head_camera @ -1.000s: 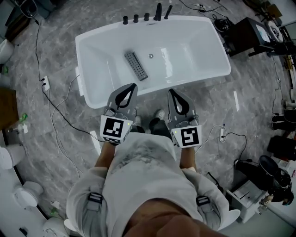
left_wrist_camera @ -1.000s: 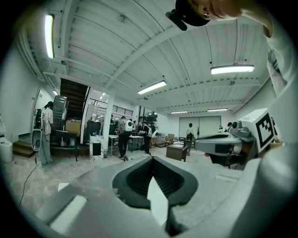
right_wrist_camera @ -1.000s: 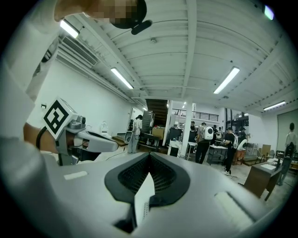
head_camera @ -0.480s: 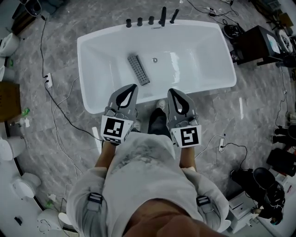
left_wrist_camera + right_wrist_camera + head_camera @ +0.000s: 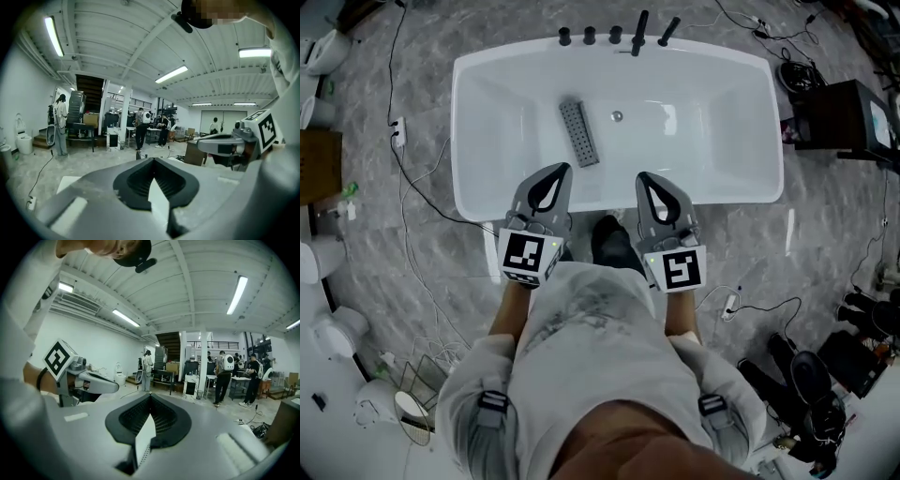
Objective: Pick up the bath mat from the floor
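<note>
Grey marbled floor [image 5: 825, 234] around white bathtub [image 5: 722, 195], cables [image 5: 412, 187] alongside

**Shiny tub, matt everything else**

We're looking at a glossy white bathtub [image 5: 469, 141], a polished grey marble-look floor [image 5: 825, 234] and matt black taps [image 5: 590, 35]. The left gripper [image 5: 562, 169] and right gripper [image 5: 643, 177] look like matt grey plastic with ribbed black lining. Our top [image 5: 600, 328] is pale cloth.

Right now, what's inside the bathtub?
A grey perforated strip lies on the floor of the bathtub, left of the round drain. Nothing else shows there. The left gripper and right gripper cover part of the near rim.
</note>
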{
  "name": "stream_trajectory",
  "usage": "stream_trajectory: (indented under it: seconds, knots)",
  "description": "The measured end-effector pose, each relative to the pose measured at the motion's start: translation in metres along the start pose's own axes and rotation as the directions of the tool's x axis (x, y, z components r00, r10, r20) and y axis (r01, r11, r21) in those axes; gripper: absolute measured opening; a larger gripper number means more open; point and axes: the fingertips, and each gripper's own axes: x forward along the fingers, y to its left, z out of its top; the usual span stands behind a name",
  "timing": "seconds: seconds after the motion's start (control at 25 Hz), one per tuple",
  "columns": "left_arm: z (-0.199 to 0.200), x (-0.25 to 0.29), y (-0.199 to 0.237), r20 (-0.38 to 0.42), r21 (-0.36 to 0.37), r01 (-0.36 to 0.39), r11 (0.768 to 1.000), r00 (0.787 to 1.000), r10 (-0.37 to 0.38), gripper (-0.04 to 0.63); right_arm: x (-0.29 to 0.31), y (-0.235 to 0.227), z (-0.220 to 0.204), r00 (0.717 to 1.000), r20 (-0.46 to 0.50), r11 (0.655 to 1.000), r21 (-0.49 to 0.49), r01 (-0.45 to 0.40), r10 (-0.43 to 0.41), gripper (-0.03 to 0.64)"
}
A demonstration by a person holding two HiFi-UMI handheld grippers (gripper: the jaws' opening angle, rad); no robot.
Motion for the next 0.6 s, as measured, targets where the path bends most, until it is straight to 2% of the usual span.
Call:
stream_trajectory:
  seconds: [0.28, 0.6]
  knots:
    - [-0.011, 0.05, 0.004, -0.046, -0.029, -0.077, 0.997, 0.996, 0.075, 0.003, 0.028, -0.05, -0.027, 0.996, -0.037, 0.997, 0.017, -0.081, 0.082, 0.002]
    - [-0.042, 0.099, 0.011, -0.114, -0.026, -0.115, 0.993, 0.987, 0.111, 0.002, 0.062, -0.089, -0.063, 0.985, -0.078, 0.987, 0.038, -0.154, 0.157, 0.002]
